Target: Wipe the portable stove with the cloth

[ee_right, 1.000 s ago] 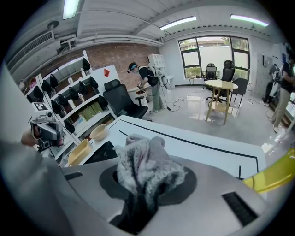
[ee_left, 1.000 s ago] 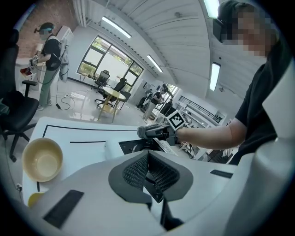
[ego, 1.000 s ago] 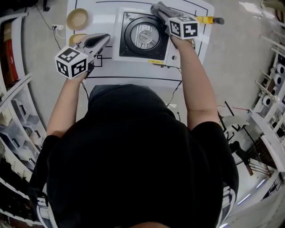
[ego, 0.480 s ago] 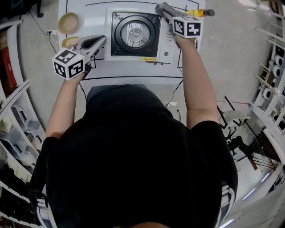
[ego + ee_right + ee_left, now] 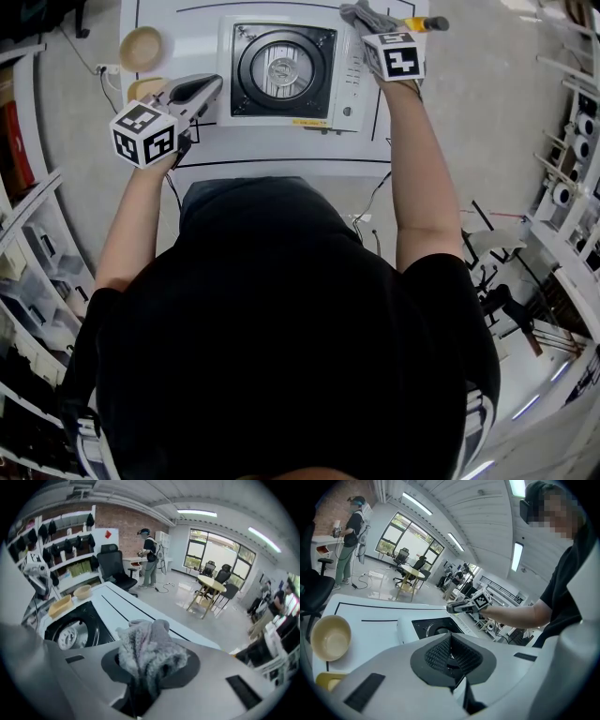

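Cloth [image 5: 147,651], grey and bunched, is clamped in the jaws of the right gripper [image 5: 373,28], probably wadded so a thick pad meets the surface. It hangs over the two o'clock corner of the portable stove [image 5: 281,70], which sits on a white table [image 5: 187,150] at the person's twelve o'clock. Contact with the stove cannot be told. Left gripper [image 5: 451,651], jaws pressed together on nothing, waits off the stove's eight o'clock side, apparently clear of the wiping. A tan bowl [image 5: 142,47] sits at ten o'clock.
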